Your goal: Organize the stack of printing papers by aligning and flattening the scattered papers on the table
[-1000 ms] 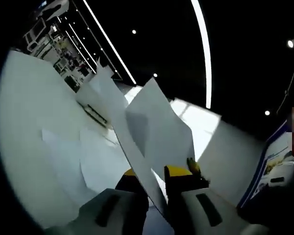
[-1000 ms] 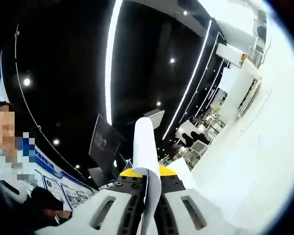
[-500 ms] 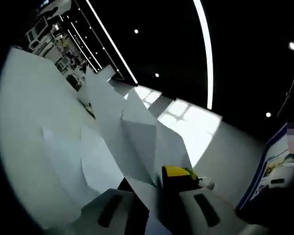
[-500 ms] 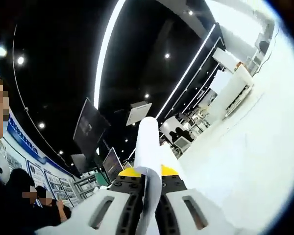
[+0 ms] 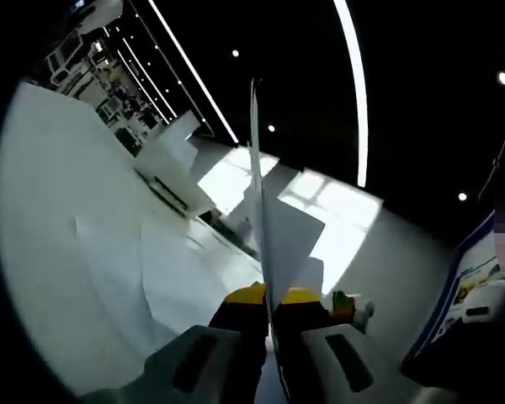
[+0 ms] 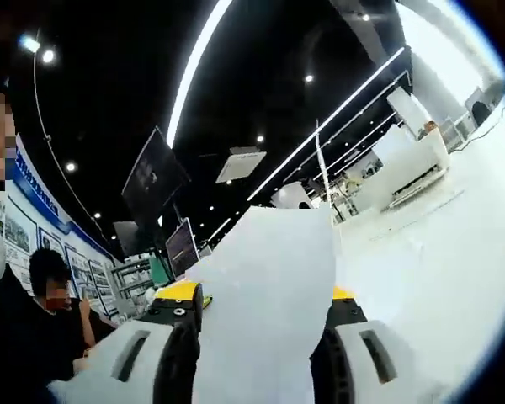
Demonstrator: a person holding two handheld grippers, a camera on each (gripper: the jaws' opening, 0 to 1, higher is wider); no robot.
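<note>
Paper (image 5: 273, 240), thin white sheets edge-on, pinched by left gripper (image 5: 268, 296); right gripper (image 6: 261, 307) spread, sheet between.

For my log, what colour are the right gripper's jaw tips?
Yellow, on the right gripper, clearest in the right gripper view.

In the left gripper view, the papers (image 5: 273, 240) pinched by the left gripper (image 5: 269, 307) have turned from a fanned, face-on spread to stand edge-on above the jaws. The right gripper (image 6: 257, 307) has spread its jaws wide, and the sheet between them has widened from a narrow curl to a broad face.
</note>
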